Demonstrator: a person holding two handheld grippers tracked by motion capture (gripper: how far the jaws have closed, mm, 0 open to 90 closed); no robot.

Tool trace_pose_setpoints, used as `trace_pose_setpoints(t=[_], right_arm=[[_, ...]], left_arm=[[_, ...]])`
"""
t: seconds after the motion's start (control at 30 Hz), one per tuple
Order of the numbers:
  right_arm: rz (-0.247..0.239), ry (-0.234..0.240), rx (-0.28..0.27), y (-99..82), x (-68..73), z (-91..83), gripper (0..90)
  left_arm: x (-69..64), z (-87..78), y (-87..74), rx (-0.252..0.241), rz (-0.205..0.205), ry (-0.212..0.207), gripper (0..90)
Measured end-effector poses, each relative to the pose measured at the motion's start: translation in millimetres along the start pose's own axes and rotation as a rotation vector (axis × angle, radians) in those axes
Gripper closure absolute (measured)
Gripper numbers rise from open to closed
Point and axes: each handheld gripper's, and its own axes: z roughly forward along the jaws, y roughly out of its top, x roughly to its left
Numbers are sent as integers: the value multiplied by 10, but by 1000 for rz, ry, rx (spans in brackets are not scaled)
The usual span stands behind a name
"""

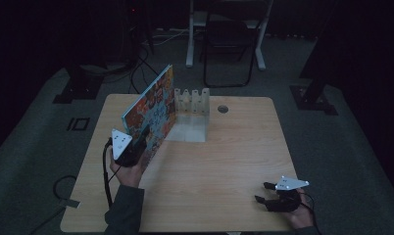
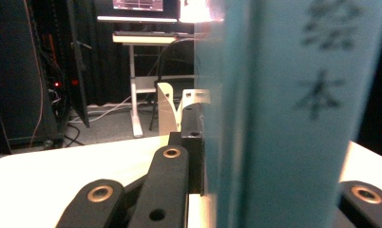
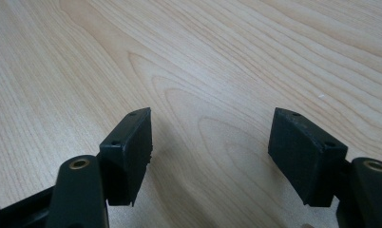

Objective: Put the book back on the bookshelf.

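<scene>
A colourful picture book (image 1: pixel 151 112) stands upright on its edge at the table's left middle, its far end near a white slotted rack (image 1: pixel 191 102). My left gripper (image 1: pixel 137 147) is shut on the book's near end. In the left gripper view the book's pale blue spine (image 2: pixel 284 114) with dark characters stands between the jaws, and the white rack (image 2: pixel 172 107) shows beyond. My right gripper (image 1: pixel 264 192) rests open near the table's front right corner. In the right gripper view, its fingers (image 3: pixel 129 152) hang apart over bare wood with nothing between them.
The wooden table (image 1: pixel 224 152) has a round cable hole (image 1: pixel 223 108) near its far edge. Behind it on the floor stand a folding chair (image 1: pixel 229 44), white desk legs (image 1: pixel 190 34) and cables. Dark stands flank both sides.
</scene>
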Motion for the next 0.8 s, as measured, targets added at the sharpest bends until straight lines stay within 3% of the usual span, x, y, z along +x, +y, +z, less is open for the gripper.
trace_pose_setpoints(t=[0.8], right_arm=[[0,0,0,0,0,0,308]], left_arm=[[-49,145,-52,1,-4,27,812]])
